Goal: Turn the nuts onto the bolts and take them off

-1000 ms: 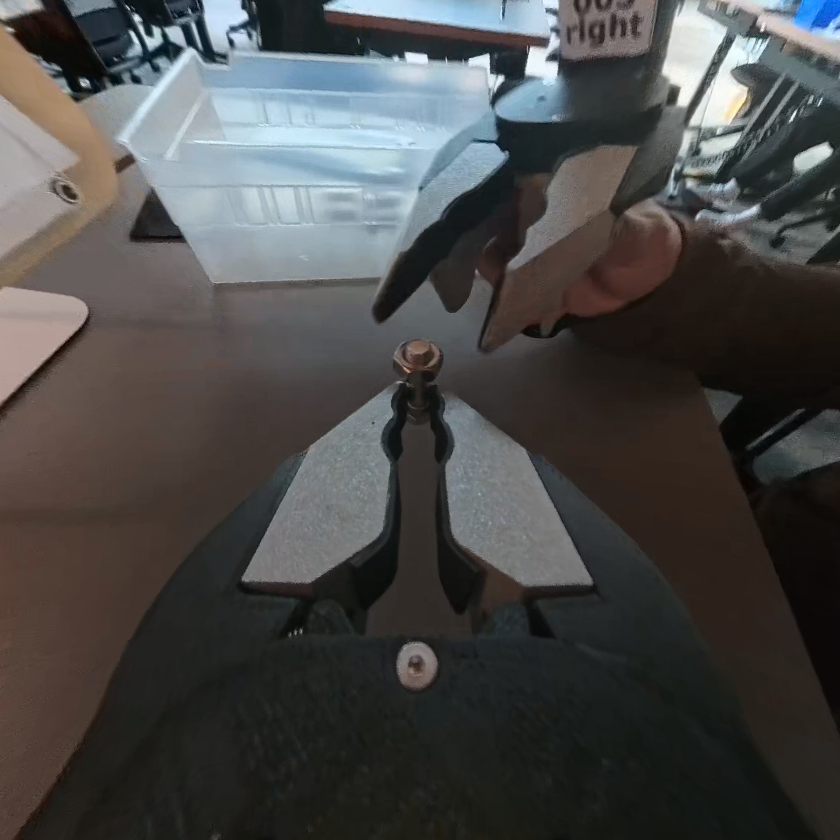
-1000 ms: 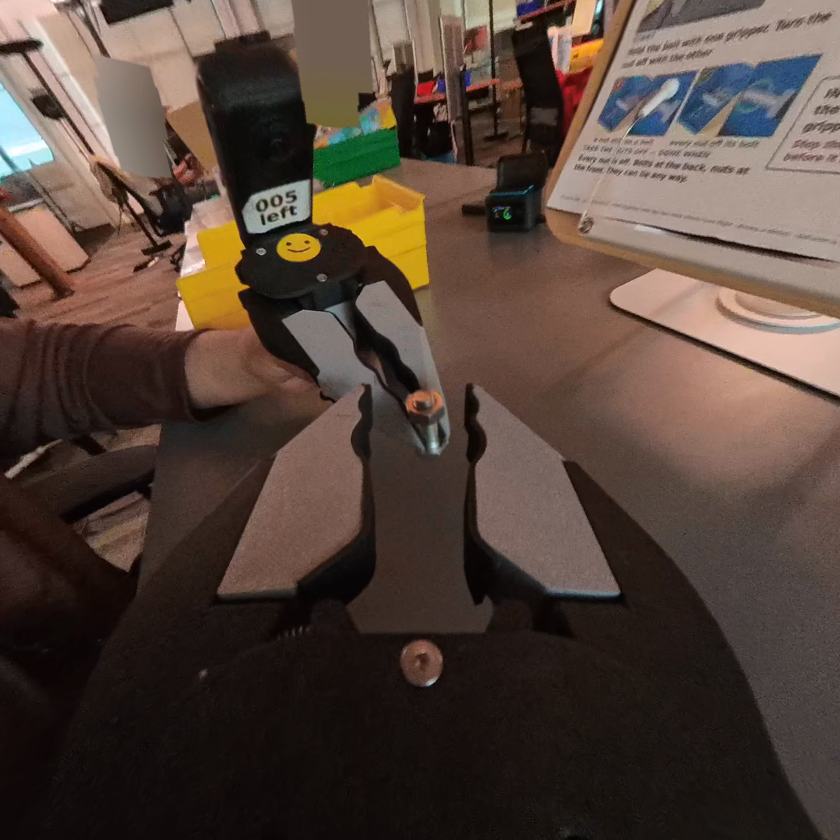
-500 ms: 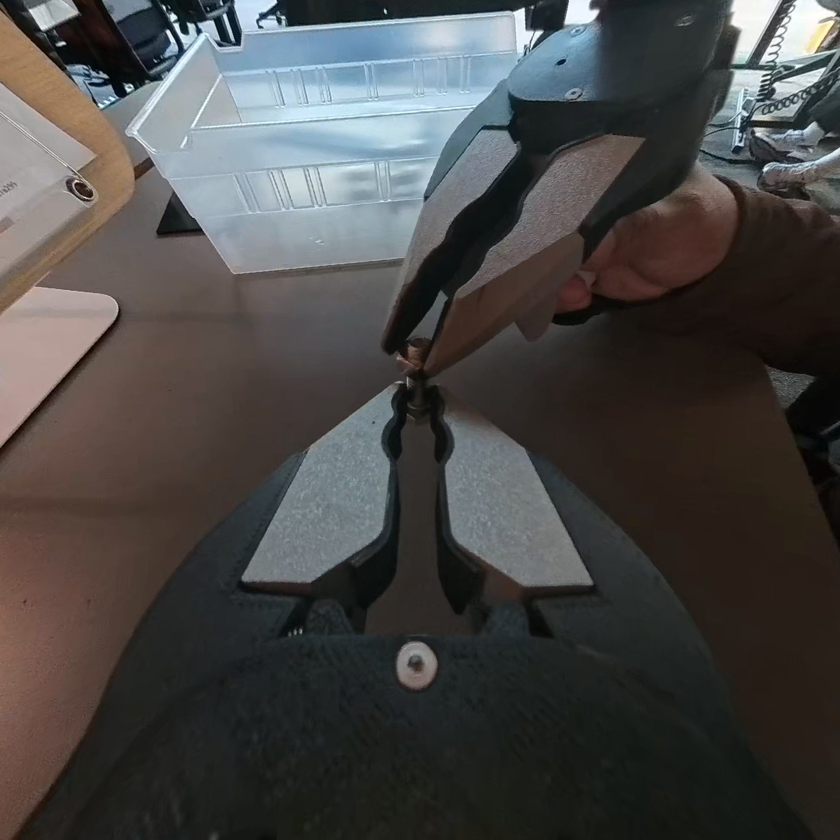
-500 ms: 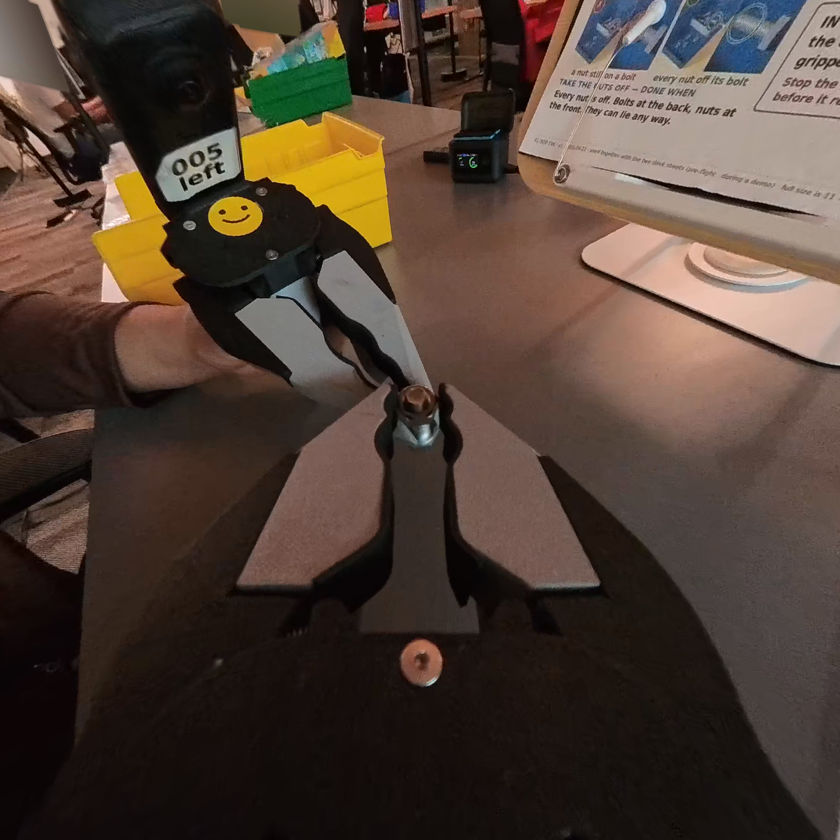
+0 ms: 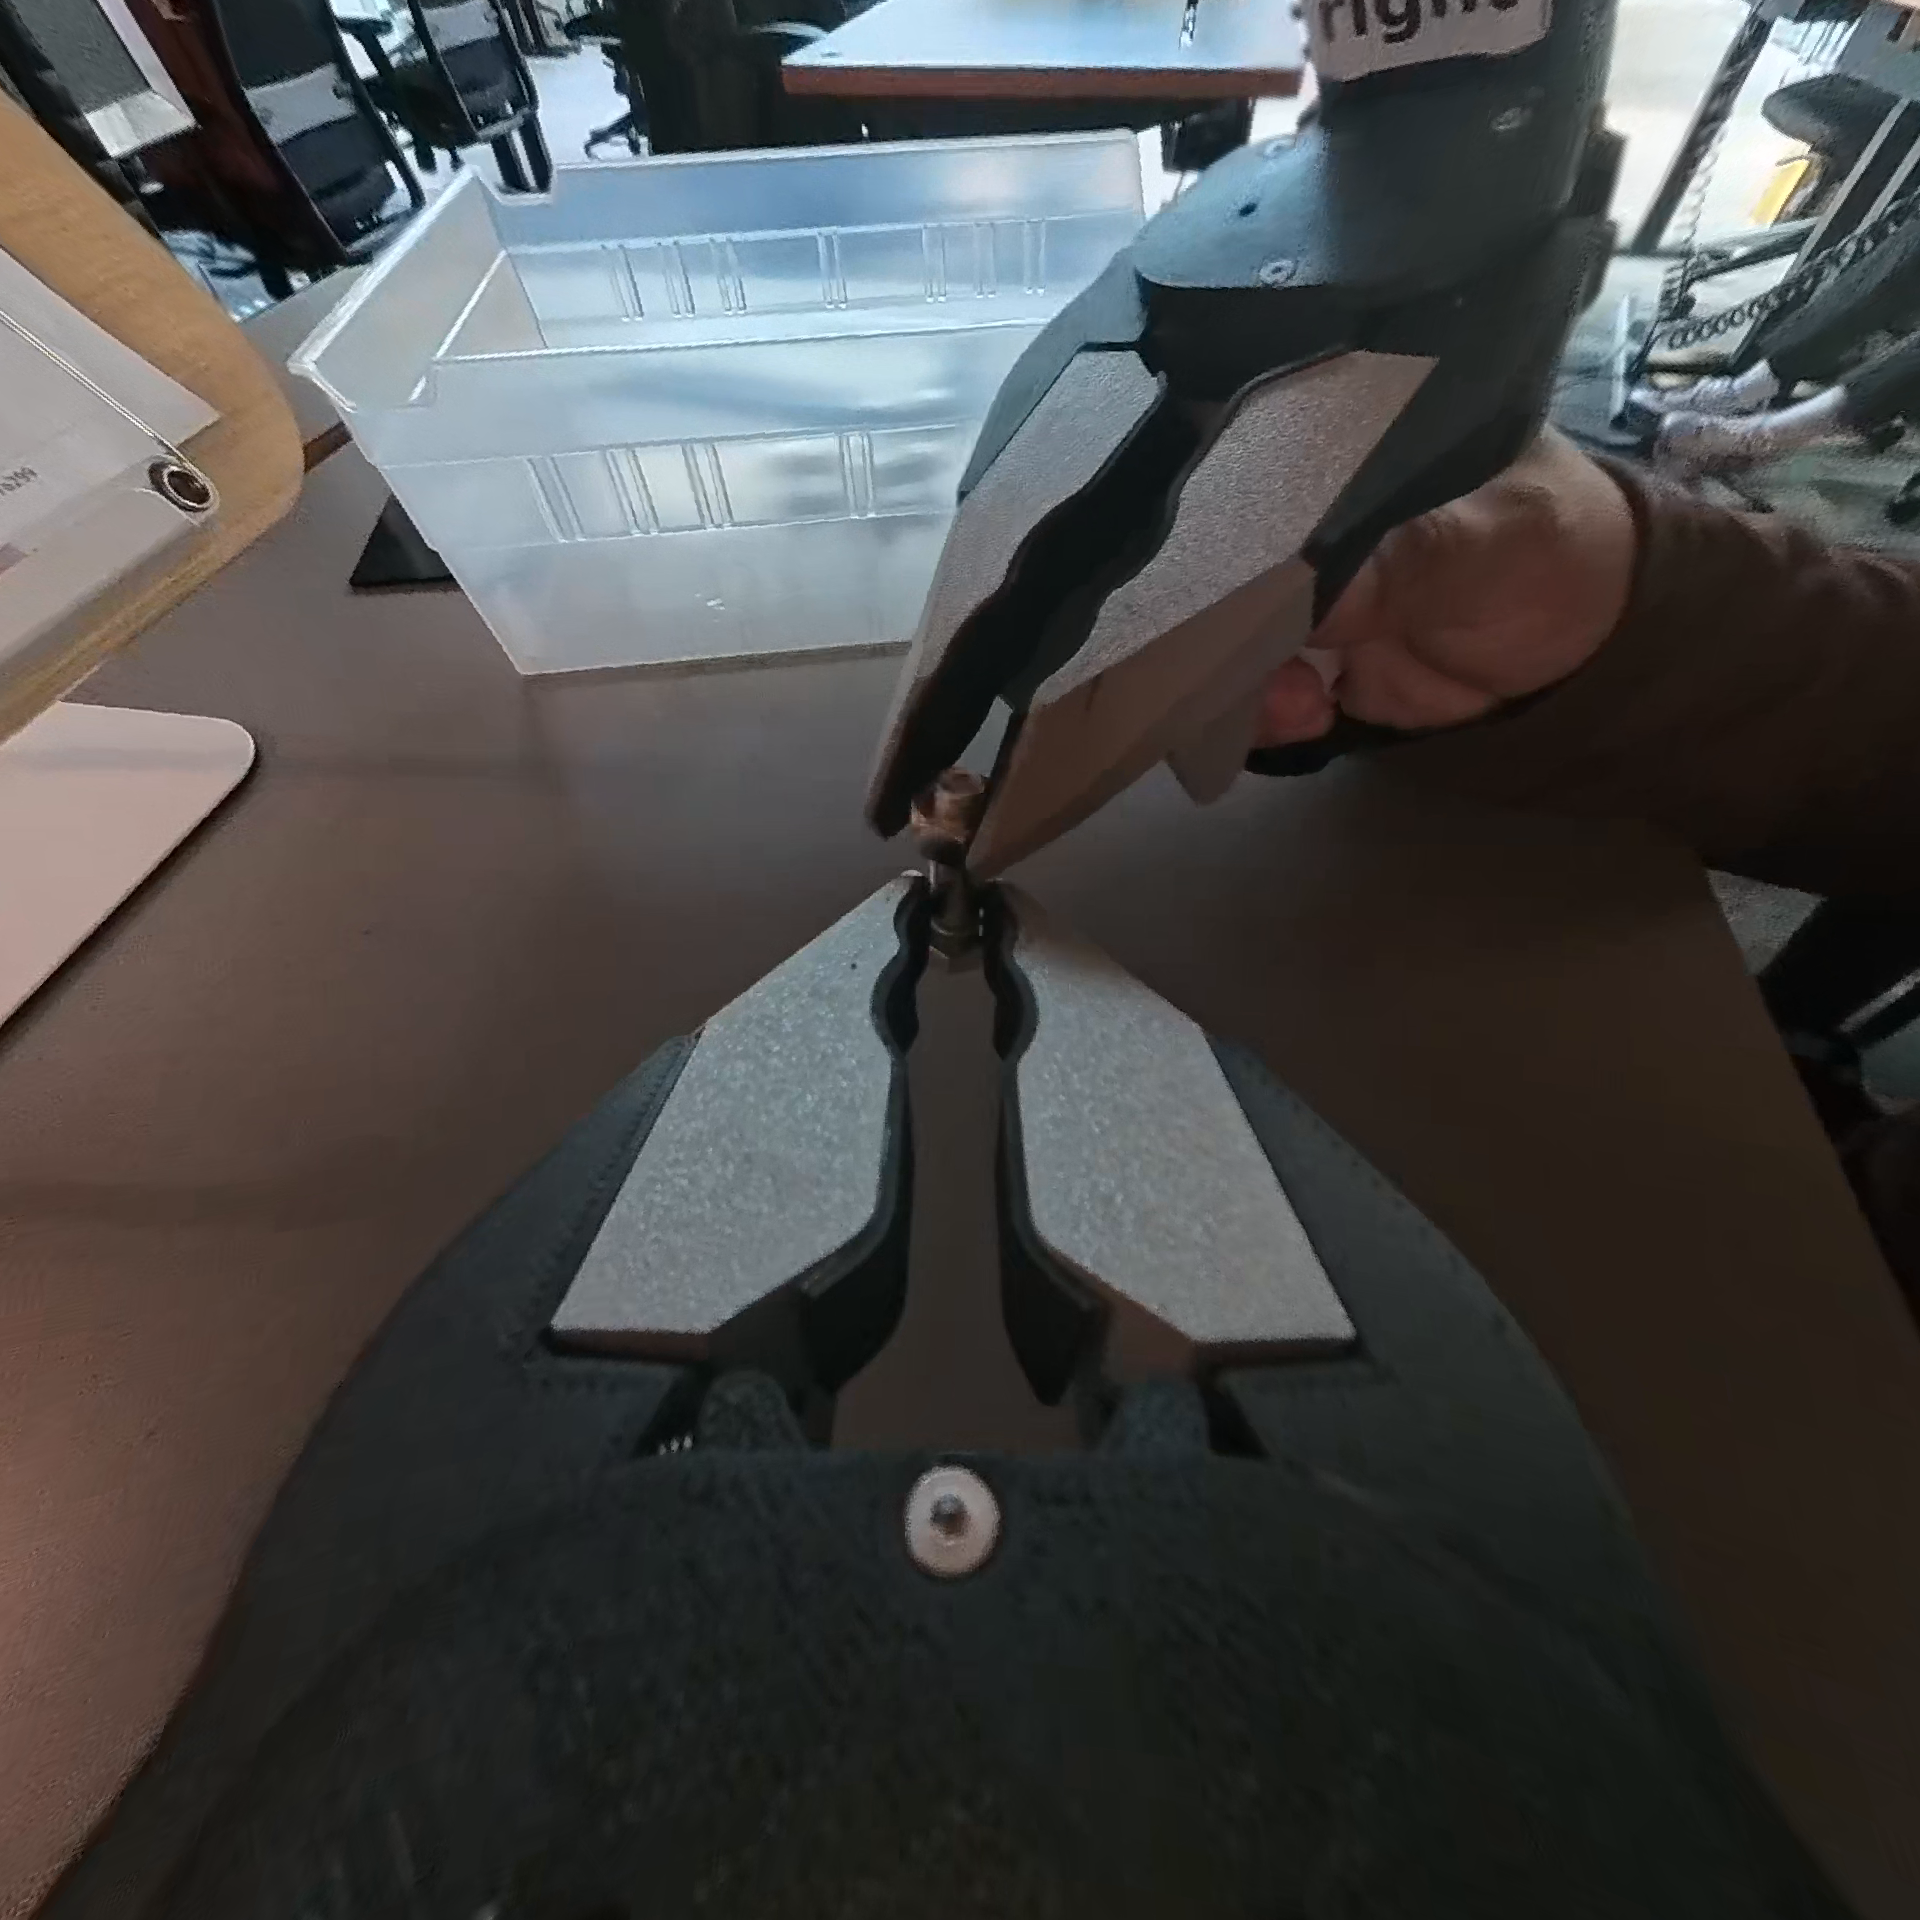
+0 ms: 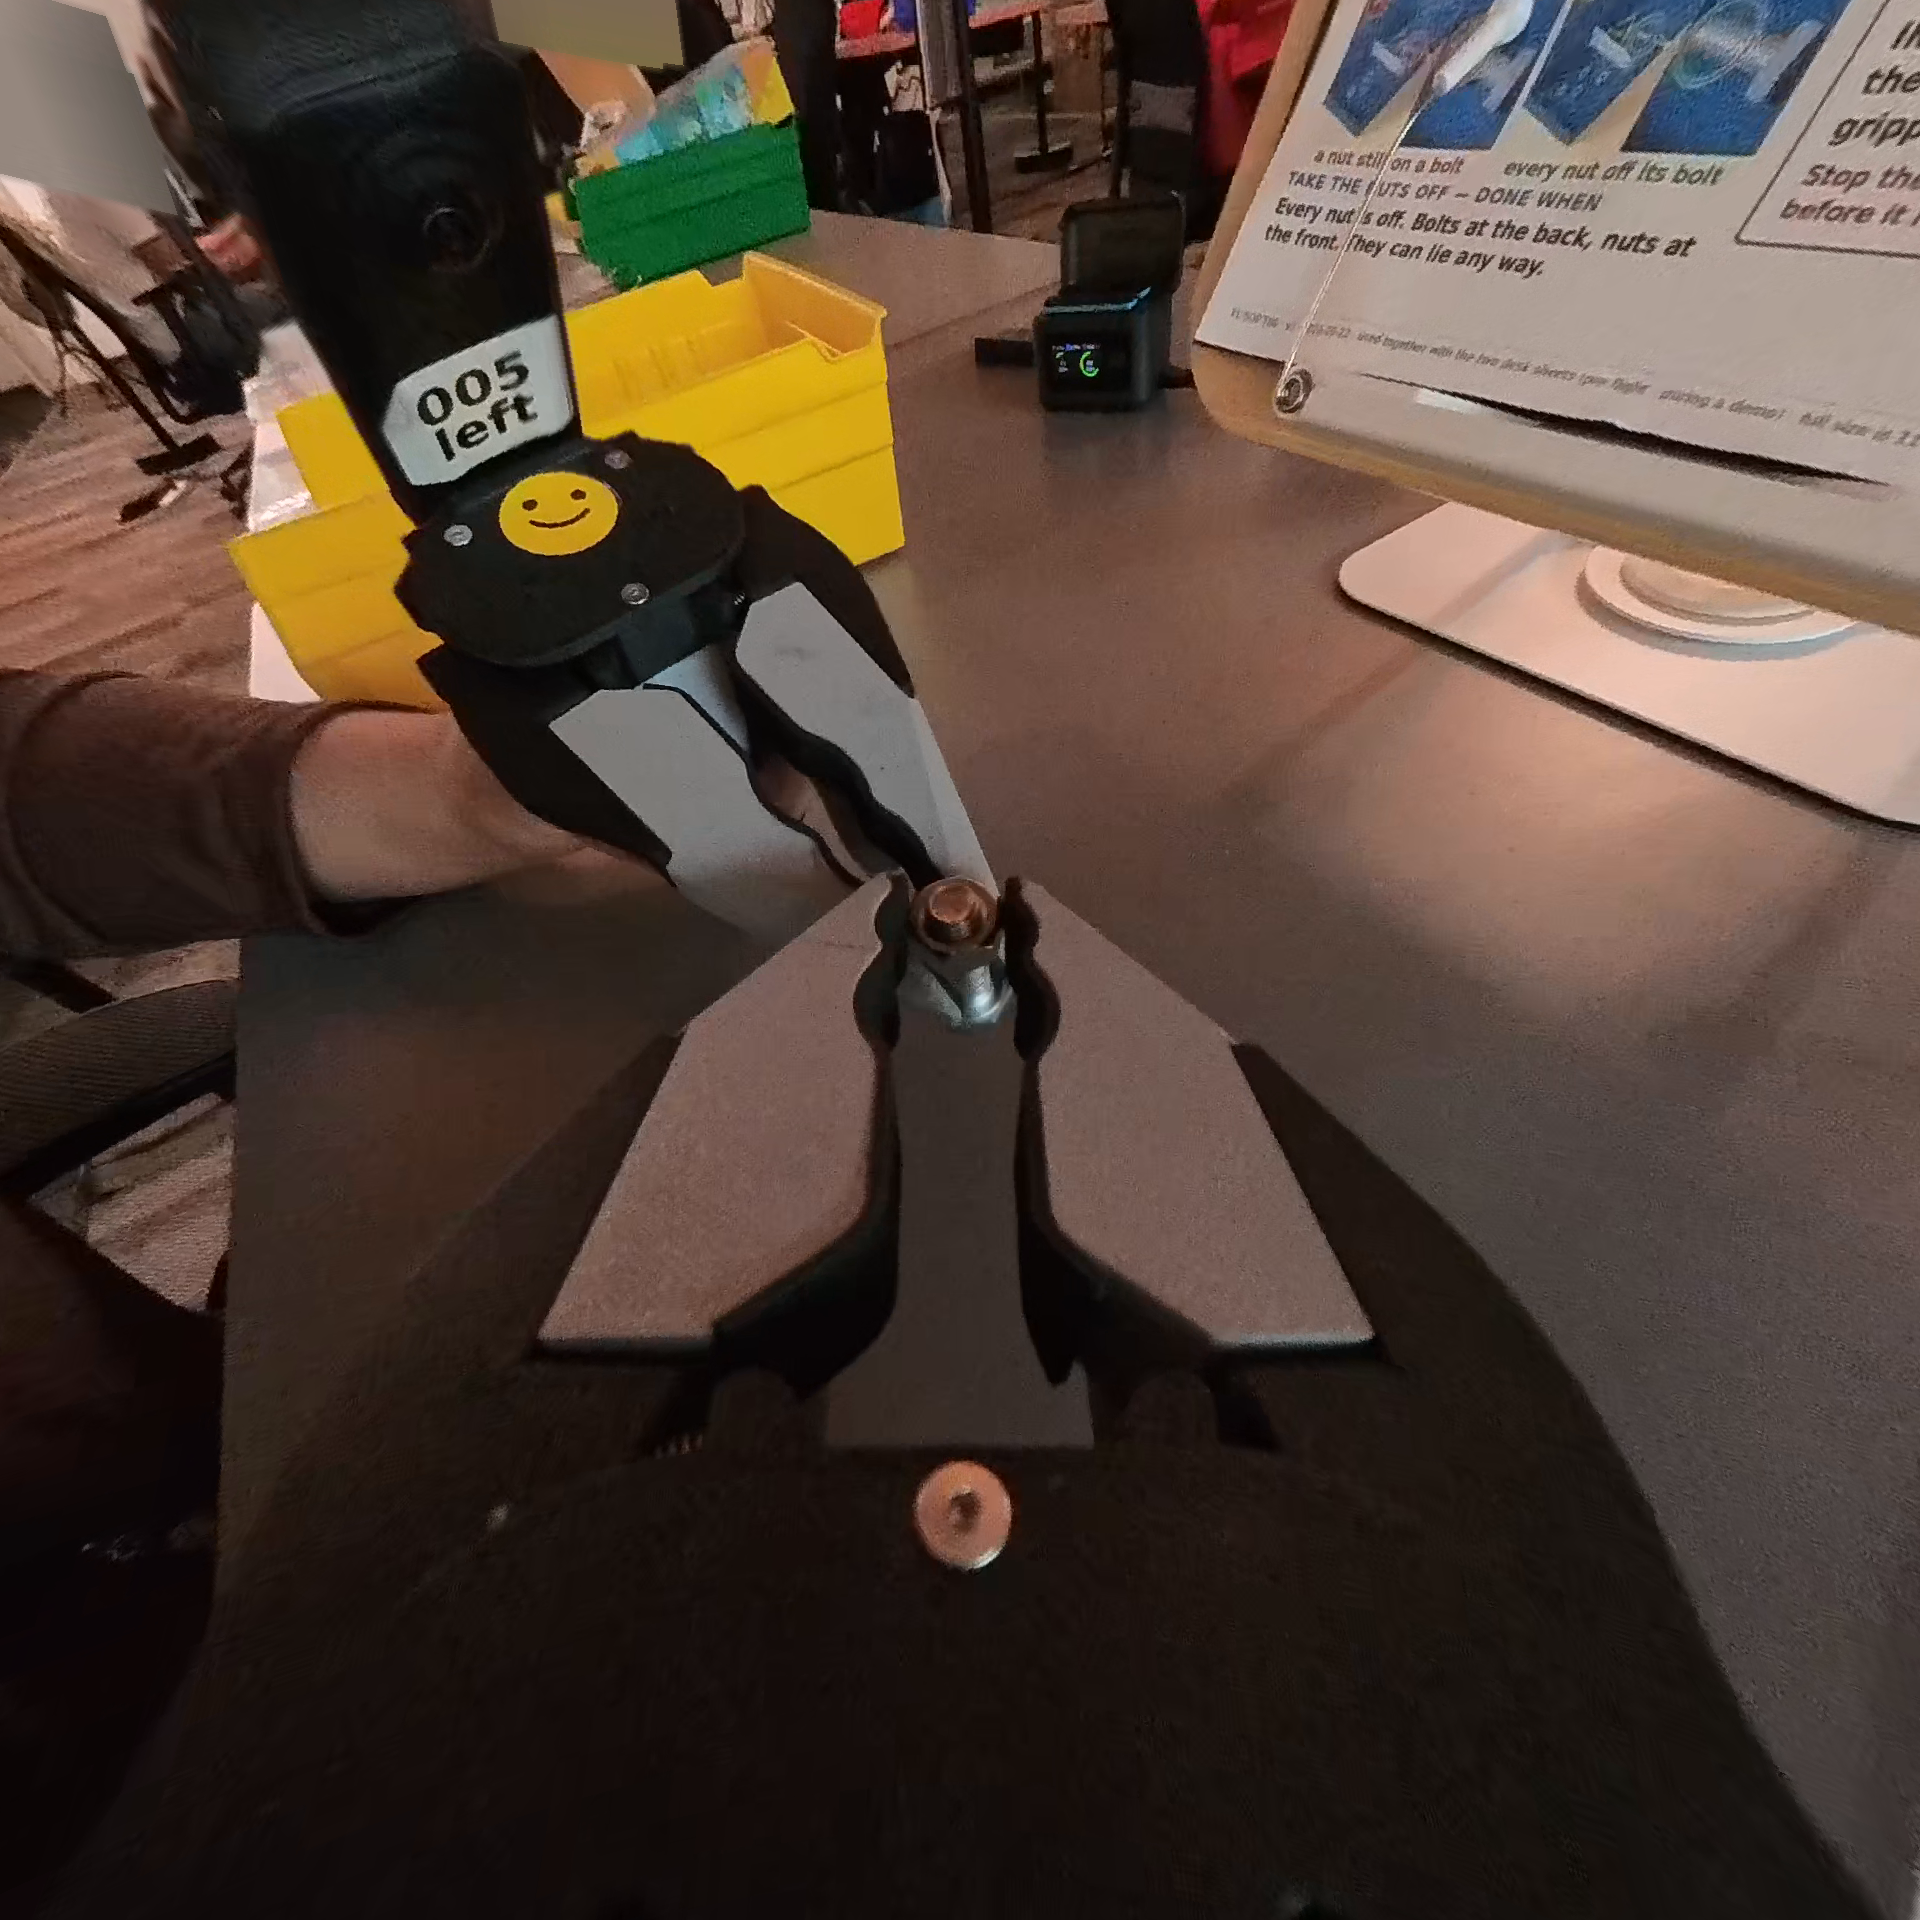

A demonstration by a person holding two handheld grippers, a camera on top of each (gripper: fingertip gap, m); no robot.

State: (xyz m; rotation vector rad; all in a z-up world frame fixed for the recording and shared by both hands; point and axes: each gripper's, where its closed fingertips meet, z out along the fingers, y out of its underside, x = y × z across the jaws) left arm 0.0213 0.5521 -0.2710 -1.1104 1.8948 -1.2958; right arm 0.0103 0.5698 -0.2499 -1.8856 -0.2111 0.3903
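Two grippers meet over one bolt, mid-turn above the table.

The left gripper [image 5: 951,914] clamps the bolt [image 5: 948,902]; the right gripper [image 6: 954,935] is closed around its nut [image 6: 953,982], likely needing another twist. A clear bin [image 5: 727,436] stands beyond.

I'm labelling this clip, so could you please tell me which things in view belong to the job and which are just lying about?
Part of the job:
- bolt, held by the left gripper
- nut, held by the right gripper

Just lying about:
- clear bin
- yellow bin
- green bin
- instruction sheet
- small black device
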